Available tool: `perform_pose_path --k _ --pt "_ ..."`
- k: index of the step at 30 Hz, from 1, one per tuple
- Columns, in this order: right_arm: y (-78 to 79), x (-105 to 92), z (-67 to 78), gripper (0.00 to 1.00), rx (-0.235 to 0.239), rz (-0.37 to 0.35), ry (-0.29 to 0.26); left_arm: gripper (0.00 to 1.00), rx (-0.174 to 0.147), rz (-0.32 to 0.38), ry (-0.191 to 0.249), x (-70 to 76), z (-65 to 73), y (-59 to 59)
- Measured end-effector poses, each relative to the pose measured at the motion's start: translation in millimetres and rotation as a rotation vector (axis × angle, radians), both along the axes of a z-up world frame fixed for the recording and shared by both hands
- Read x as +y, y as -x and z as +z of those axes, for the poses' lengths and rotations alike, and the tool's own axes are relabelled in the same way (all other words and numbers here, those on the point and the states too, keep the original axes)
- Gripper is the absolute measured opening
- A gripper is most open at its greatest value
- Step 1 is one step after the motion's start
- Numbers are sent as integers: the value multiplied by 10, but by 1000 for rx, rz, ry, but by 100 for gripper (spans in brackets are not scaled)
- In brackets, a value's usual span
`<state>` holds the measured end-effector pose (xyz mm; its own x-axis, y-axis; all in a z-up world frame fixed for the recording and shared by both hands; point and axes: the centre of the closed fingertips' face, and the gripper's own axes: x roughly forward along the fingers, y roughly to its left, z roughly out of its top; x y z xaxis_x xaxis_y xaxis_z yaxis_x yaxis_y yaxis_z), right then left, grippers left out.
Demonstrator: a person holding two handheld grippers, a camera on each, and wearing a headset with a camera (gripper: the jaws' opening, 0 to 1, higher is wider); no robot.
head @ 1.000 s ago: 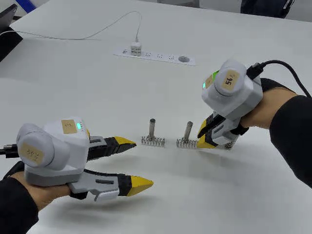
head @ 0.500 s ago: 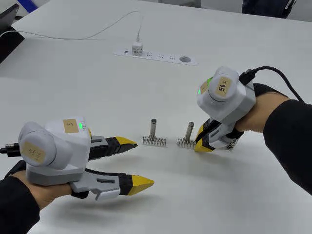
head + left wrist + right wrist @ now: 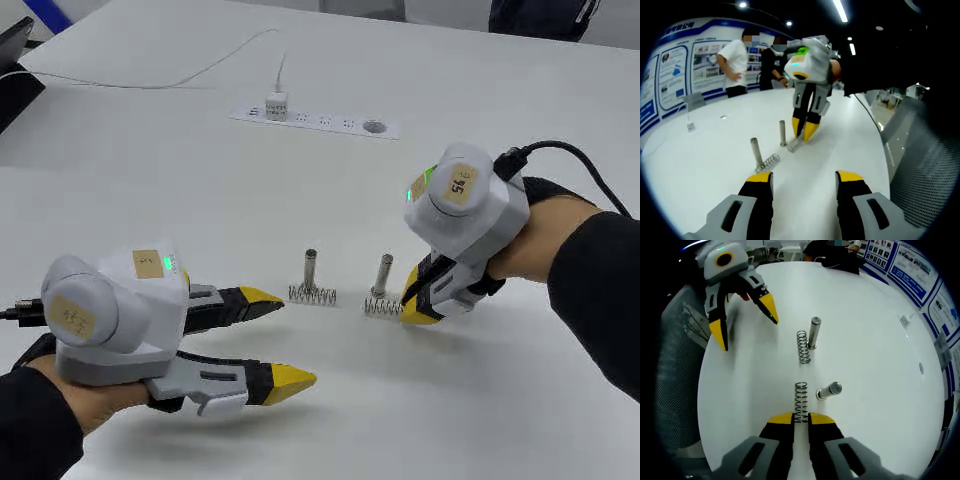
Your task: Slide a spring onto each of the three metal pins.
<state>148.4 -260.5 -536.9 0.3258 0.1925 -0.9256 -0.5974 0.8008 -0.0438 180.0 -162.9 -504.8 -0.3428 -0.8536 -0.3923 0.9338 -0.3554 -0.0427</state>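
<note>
Head view looks down on a white table (image 3: 150,180). At the lower left of the frame my left gripper (image 3: 288,338) lies low over the table. Its yellow-tipped jaws are spread wide with nothing between them, and the left gripper view shows that open gap over bare tabletop.

At the centre right my right gripper (image 3: 412,310) points down and to the left, with its tips at the table. Two metal pins stand upright near the middle of the frame: the left-hand pin (image 3: 311,266) and the right-hand pin (image 3: 384,273). A spring lies flat at the foot of each: the left-hand spring (image 3: 312,295) and the right-hand spring (image 3: 381,307).

At the bottom centre of the right gripper view, the jaws are drawn almost together. They pinch the near end of the right-hand spring, which lies on the table just beside its pin.

A white power strip (image 3: 315,120) with a plug (image 3: 277,101) in it sits in the upper middle of the head view.
</note>
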Motion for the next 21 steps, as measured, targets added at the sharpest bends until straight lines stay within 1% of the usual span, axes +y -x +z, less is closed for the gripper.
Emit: perform_pose_path --k 4,14,21 --pt "21 61 59 12 -12 12 -7 49 -3 -9 -1 -12 3 12" --pt "32 340 241 12 -44 79 -33 47 -13 -36 14 -74 66 61" --pt "7 460 325 12 -57 131 -26 43 -22 -52 20 -89 100 84"
